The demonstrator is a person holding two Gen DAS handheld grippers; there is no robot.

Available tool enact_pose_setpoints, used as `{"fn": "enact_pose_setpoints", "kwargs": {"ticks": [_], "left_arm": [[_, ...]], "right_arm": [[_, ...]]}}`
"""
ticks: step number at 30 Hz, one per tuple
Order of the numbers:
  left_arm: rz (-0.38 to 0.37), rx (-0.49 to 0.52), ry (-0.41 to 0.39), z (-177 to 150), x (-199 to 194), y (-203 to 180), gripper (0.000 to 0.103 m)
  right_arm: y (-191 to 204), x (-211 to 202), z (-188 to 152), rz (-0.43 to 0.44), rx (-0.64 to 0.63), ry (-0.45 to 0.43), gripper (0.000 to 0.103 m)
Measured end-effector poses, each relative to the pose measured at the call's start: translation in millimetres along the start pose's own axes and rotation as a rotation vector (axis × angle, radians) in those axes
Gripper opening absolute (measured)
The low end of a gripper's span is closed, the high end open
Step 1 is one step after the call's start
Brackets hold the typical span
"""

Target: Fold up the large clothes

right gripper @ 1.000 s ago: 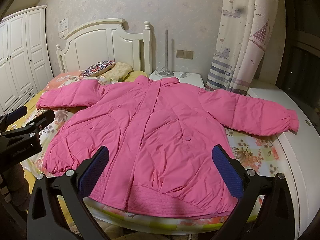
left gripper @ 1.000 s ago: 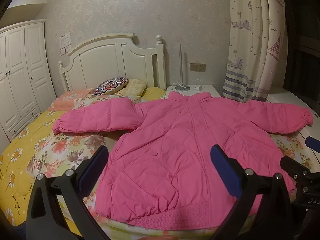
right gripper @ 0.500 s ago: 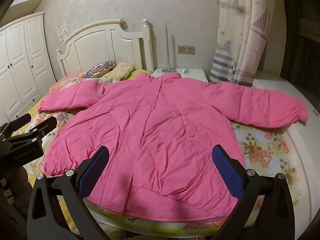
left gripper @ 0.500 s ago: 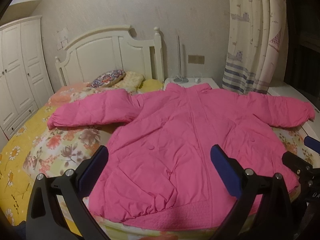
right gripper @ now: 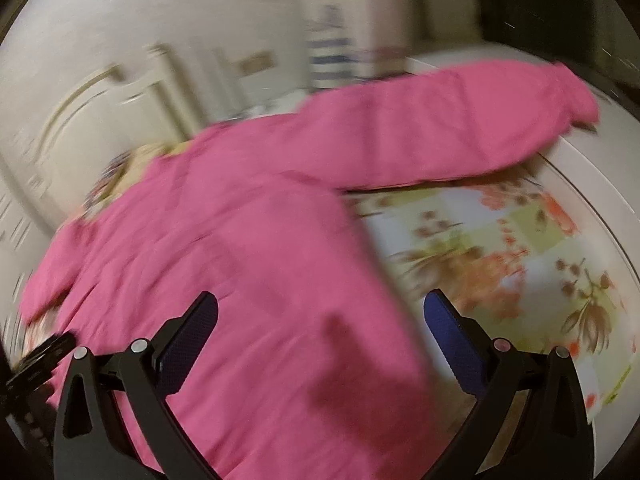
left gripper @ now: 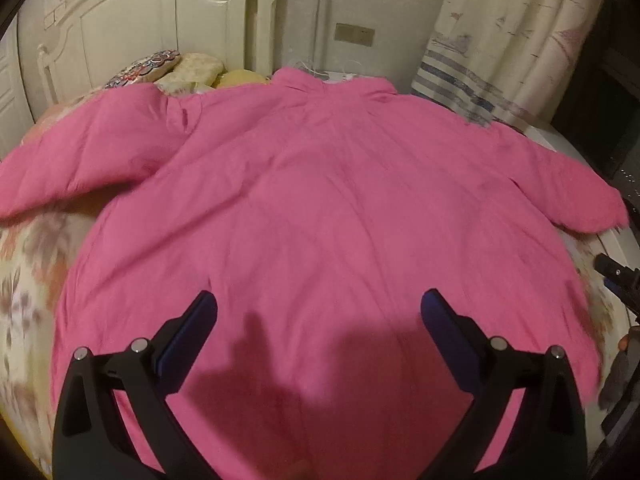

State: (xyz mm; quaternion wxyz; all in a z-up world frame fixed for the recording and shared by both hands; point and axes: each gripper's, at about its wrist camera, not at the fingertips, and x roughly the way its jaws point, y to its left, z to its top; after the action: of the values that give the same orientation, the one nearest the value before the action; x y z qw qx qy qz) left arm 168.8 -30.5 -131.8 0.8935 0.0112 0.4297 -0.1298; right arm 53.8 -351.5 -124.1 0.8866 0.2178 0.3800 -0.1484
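A large pink padded jacket [left gripper: 320, 208] lies spread flat on the bed, collar toward the headboard and both sleeves stretched out sideways. My left gripper [left gripper: 319, 320] hangs open low over the jacket's lower middle and casts a shadow on it, with nothing between its blue pads. In the blurred right wrist view the jacket [right gripper: 224, 264] fills the left half, and its right sleeve [right gripper: 448, 128] runs out to the bed's edge. My right gripper [right gripper: 321, 320] is open above the jacket's right side edge, holding nothing.
The floral bedsheet [right gripper: 520, 264] shows bare right of the jacket. Pillows [left gripper: 176, 70] lie against the white headboard [left gripper: 168, 12]. A striped curtain [left gripper: 500, 40] hangs at the back right. The other gripper [left gripper: 620, 280] peeks in at the right edge.
Both grippers have dropped down and forward, close over the jacket. The right one has also swung toward the jacket's right side, which blurs its view. The jacket lies as before.
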Motion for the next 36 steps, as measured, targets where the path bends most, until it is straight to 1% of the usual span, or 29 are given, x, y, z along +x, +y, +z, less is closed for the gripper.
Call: {"fn": "enact_pose_setpoints", "kwargs": {"ticks": [2, 4, 5, 7, 8, 10, 11, 12, 14, 17, 20, 22, 23, 24, 25, 26, 27, 28, 30, 32, 33, 34, 35, 36], "left_arm": [[0.021, -0.014, -0.003, 16.4, 16.3, 11.7, 0.101], [0.036, -0.046, 0.037, 28.9, 36.3, 28.2, 0.101], [0.028, -0.065, 0.071, 33.7, 49.7, 39.4, 0.101], [-0.019, -0.1, 0.125, 36.8, 68.0, 57.8, 0.1], [-0.067, -0.123, 0.139, 37.3, 74.0, 67.0, 0.1], [-0.111, -0.141, 0.113, 37.2, 71.0, 75.8, 0.1], [-0.115, -0.137, 0.109, 36.0, 70.1, 76.2, 0.1], [-0.108, -0.121, 0.103, 34.5, 69.7, 75.0, 0.1], [-0.07, -0.072, 0.094, 29.2, 70.0, 67.2, 0.1], [0.017, 0.028, 0.081, 19.0, 72.8, 50.0, 0.101], [0.033, 0.042, 0.079, 17.3, 74.6, 47.8, 0.101], [0.025, 0.034, 0.07, 16.6, 74.5, 49.5, 0.101], [0.023, 0.031, 0.061, 15.3, 73.3, 51.1, 0.101], [0.024, 0.031, 0.056, 14.6, 73.0, 50.9, 0.101], [0.024, 0.03, 0.051, 14.0, 72.4, 51.0, 0.101], [0.024, 0.029, 0.048, 14.5, 73.5, 50.3, 0.101], [0.023, 0.028, 0.046, 15.9, 74.3, 49.2, 0.101], [0.022, 0.027, 0.045, 16.8, 75.3, 48.4, 0.101], [0.022, 0.026, 0.043, 17.0, 75.8, 46.1, 0.101], [0.021, 0.025, 0.041, 16.5, 75.4, 46.2, 0.101], [0.02, 0.024, 0.04, 16.0, 75.1, 46.5, 0.101], [0.02, 0.023, 0.039, 16.0, 75.2, 45.8, 0.101], [0.02, 0.023, 0.038, 16.0, 75.1, 46.3, 0.101], [0.02, 0.022, 0.038, 16.4, 75.3, 46.2, 0.101]], "right_arm": [[-30.6, 20.6, 21.3, -0.029, 0.088, -0.021, 0.099], [-58.0, 36.1, 40.1, -0.054, 0.176, -0.044, 0.099], [-72.6, 44.9, 49.8, -0.071, 0.219, -0.056, 0.099], [-96.1, 59.5, 65.3, -0.086, 0.275, -0.076, 0.099], [-106.8, 66.4, 72.4, -0.075, 0.299, -0.089, 0.099], [-122.7, 76.9, 83.0, -0.065, 0.339, -0.1, 0.094], [-128.7, 80.8, 87.5, -0.076, 0.357, -0.104, 0.094], [-133.2, 84.4, 91.7, -0.085, 0.365, -0.111, 0.093], [-141.7, 92.5, 100.5, -0.104, 0.382, -0.125, 0.089], [-146.5, 97.3, 108.5, -0.124, 0.415, -0.144, 0.086], [-158.5, 101.3, 111.7, -0.141, 0.466, -0.177, 0.083], [-165.8, 102.6, 112.2, -0.121, 0.491, -0.21, 0.076], [-167.9, 101.4, 111.7, -0.115, 0.498, -0.224, 0.075], [-168.4, 100.5, 112.6, -0.1, 0.494, -0.249, 0.069], [-167.1, 98.5, 113.3, -0.089, 0.482, -0.272, 0.061], [-164.0, 95.6, 114.4, -0.089, 0.469, -0.293, 0.056], [-158.1, 89.9, 115.7, -0.087, 0.444, -0.328, 0.047], [-150.1, 83.0, 118.1, -0.089, 0.415, -0.363, 0.041], [-129.7, 71.9, 124.9, -0.103, 0.353, -0.417, 0.037], [-104.3, 58.7, 132.4, -0.095, 0.258, -0.475, 0.033], [-80.7, 51.1, 139.5, -0.088, 0.18, -0.51, 0.03], [-67.8, 44.4, 139.3, -0.085, 0.14, -0.526, 0.03], [-41.2, 40.2, 144.4, -0.068, 0.066, -0.546, 0.03], [-24.0, 38.0, 145.1, -0.053, 0.019, -0.55, 0.03]]}}
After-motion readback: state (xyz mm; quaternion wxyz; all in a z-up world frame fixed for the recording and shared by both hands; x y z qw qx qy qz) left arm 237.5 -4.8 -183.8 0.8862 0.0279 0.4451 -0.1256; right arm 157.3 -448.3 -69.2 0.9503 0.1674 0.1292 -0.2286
